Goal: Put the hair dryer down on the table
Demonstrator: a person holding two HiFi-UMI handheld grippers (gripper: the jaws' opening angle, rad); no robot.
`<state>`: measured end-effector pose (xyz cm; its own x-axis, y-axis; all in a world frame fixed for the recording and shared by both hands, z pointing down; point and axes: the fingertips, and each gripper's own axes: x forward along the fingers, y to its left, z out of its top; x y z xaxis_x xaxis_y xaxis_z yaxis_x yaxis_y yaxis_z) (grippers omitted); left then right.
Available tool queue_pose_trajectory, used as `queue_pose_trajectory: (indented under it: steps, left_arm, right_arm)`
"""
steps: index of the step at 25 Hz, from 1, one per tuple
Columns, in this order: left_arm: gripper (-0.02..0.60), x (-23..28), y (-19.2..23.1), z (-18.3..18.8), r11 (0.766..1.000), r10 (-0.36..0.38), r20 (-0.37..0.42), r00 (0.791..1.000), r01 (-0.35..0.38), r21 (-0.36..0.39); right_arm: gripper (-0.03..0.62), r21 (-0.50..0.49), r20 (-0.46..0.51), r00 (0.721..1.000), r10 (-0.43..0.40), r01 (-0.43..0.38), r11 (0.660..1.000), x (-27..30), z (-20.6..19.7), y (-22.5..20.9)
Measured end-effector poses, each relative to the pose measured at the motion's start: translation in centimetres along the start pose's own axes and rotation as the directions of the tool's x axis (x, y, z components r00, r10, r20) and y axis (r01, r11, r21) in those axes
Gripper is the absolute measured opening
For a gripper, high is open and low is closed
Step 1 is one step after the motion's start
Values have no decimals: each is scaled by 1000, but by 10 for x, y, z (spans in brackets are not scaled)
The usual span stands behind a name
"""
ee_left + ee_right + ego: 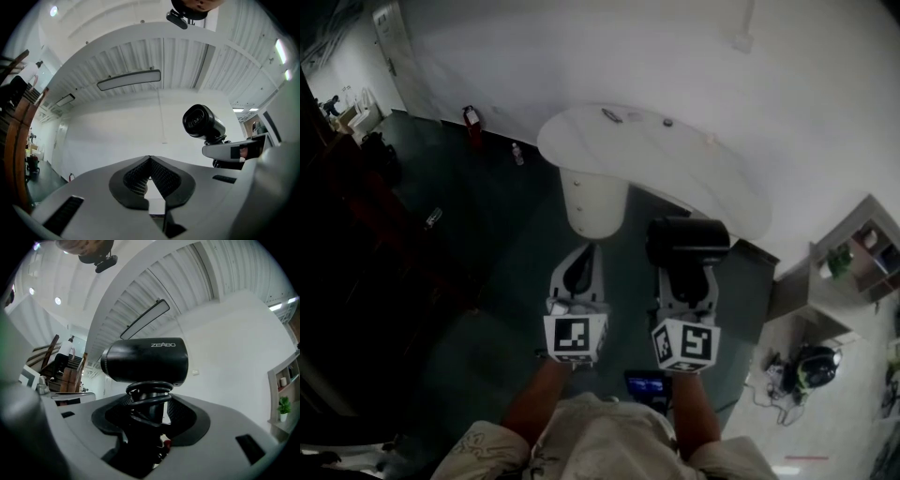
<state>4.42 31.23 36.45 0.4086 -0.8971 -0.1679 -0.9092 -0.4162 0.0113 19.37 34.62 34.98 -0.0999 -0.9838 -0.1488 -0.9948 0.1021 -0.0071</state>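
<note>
White oval table ahead of our grippers; we grip hair dryer handle in right gripper, barrel upright for carrying; left gripper closed, empty.

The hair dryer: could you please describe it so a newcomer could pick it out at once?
Find the white oval table in the head view; two tools point toward it. The hair dryer stands upright in the right tool: a black barrel with its cord coiled under it, while the left tool holds nothing.
</note>
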Motion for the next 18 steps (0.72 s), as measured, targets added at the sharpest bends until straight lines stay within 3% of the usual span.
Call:
queue_pose_trajectory:
  steps: [7, 18]
  left_arm:
    - [-5, 38, 60, -7, 1000, 22, -8, 1000, -23, -13]
    - [-5, 79, 130, -6, 1000, 19, -3, 1000, -19, -16]
  right_arm:
    - [245, -14, -4, 999, 31, -32, 999, 66, -9, 34]
    - [245, 7, -6, 1000, 13, -13, 1000, 135, -17, 66]
